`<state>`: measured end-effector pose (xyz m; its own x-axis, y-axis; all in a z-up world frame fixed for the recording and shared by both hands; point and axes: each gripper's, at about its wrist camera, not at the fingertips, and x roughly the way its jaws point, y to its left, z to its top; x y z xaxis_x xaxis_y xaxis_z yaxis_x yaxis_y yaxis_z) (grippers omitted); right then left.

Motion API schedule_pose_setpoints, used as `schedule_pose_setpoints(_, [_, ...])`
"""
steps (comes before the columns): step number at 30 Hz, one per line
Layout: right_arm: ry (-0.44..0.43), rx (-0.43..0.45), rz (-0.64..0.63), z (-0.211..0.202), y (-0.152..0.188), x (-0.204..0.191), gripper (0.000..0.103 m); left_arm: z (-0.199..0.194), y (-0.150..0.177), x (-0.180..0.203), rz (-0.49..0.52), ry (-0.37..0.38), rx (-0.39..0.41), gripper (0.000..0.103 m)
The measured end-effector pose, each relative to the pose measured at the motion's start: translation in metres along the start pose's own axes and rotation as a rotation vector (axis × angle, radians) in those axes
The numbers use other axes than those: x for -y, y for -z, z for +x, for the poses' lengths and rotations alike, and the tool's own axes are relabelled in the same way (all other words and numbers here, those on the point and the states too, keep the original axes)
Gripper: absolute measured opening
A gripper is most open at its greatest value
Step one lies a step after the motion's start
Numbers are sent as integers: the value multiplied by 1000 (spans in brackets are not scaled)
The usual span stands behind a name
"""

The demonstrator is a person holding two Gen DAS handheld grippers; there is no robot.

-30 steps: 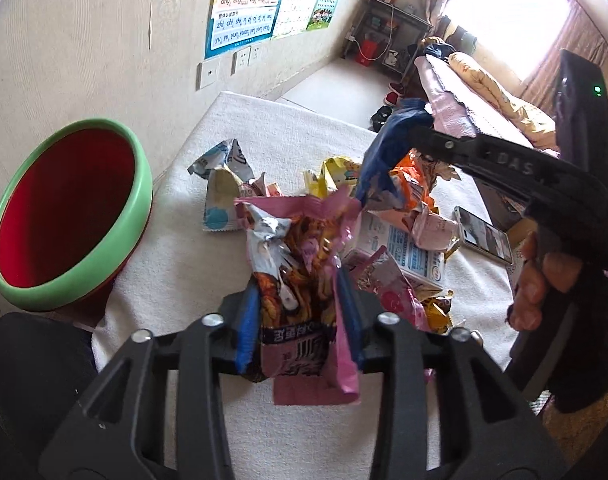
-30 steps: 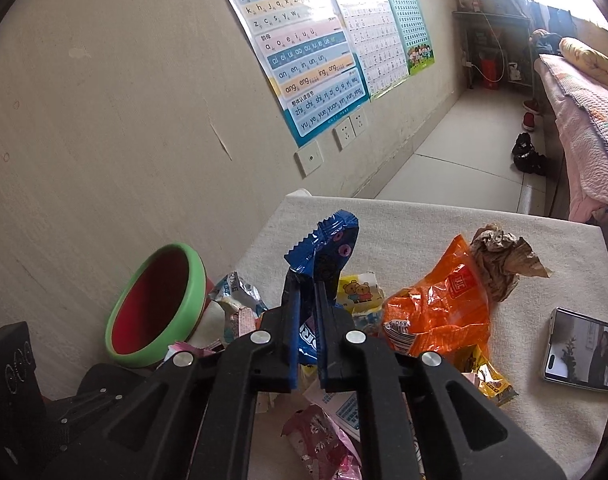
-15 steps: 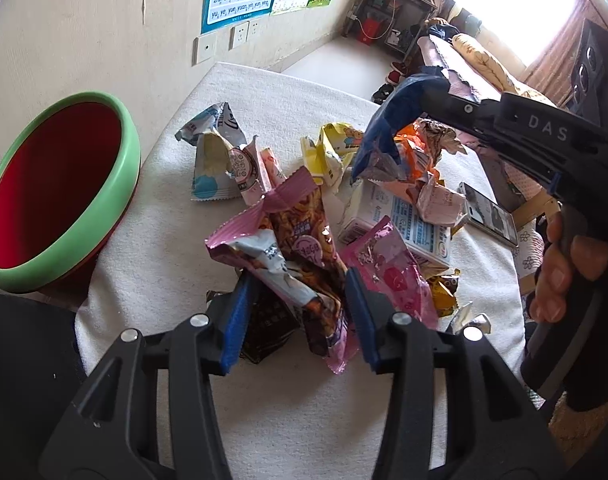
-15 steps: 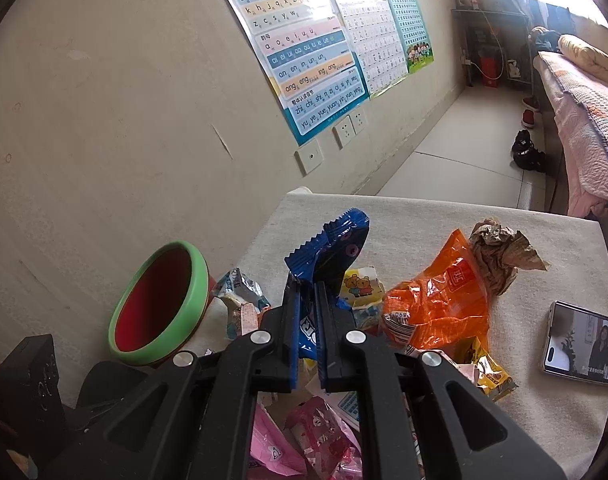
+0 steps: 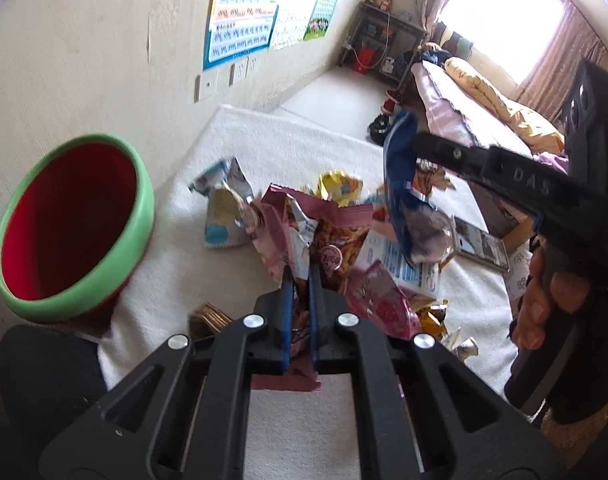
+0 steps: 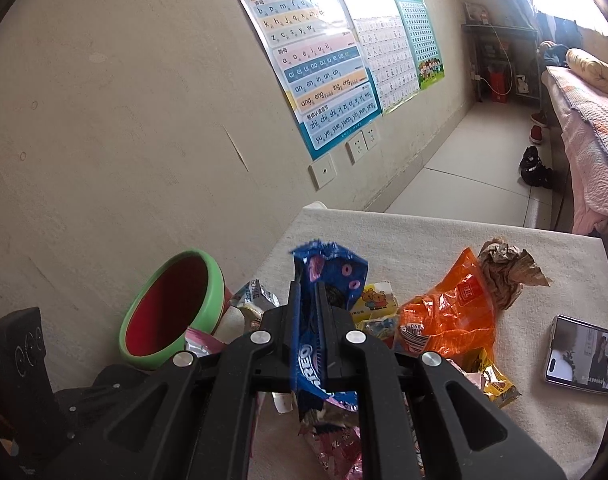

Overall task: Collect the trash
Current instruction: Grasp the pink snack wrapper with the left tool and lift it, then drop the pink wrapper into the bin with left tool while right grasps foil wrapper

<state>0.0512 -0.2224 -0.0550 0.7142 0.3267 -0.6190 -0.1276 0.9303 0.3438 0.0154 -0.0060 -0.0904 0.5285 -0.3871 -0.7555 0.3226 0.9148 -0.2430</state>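
Two grippers each pinch a piece of trash. Low in the left wrist view, the left gripper (image 5: 298, 280) is pressed onto a pink snack bag (image 5: 323, 236). The right gripper (image 6: 311, 300), lower centre of its view, clamps a blue cookie wrapper (image 6: 327, 276). More wrappers litter the white table (image 6: 423, 236); a green-rimmed red bin (image 5: 68, 220) sits at left.

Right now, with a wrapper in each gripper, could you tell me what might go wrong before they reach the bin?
1. The left gripper pinches the pink snack bag near one end; the loose crumpled rest may drag neighbouring wrappers along.
2. The bin stands beside the table, tilted; a drop short of it would probably miss.
3. The right gripper carries the blue wrapper near the phone, which a careless swing might knock.
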Motion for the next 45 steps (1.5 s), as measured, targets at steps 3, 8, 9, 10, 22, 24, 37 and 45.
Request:
schedule_pose_setpoints(3, [-11,22,-5,-5,-2,-3,7,-13,-11,-12,-19,-23,54,6])
schedule_pose_setpoints(8, [-51,11,-5,-1,-1,-11,7,-41,-30,-49,-82,-100,150,6])
schedule_pose_setpoints(9, [-68,3,0,2,0,-14,7,-47,-34,-58,-96,-124,166,6])
schedule_pose_setpoints(10, [-91,-8,7,5,0,-17,7,-52,-35,-67,-110,-149,180,6])
schedule_pose_setpoints(22, [-166,-328,-267,58,44,-75,57,-81,-43,-146,-287,-270,245,6])
schedule_pose_setpoints(24, [-156,-409,-308,74,65,-83,57,-78,-42,-147,-296,-264,239,6])
schedule_pose_setpoints(37, [-149,-559,-310,112,116,-88,46,-62,-38,-156,-318,-271,198,6])
schedule_pose_setpoints(45, [-172,-483,-274,96,104,-92,13,-58,-35,-175,-375,-319,197,33])
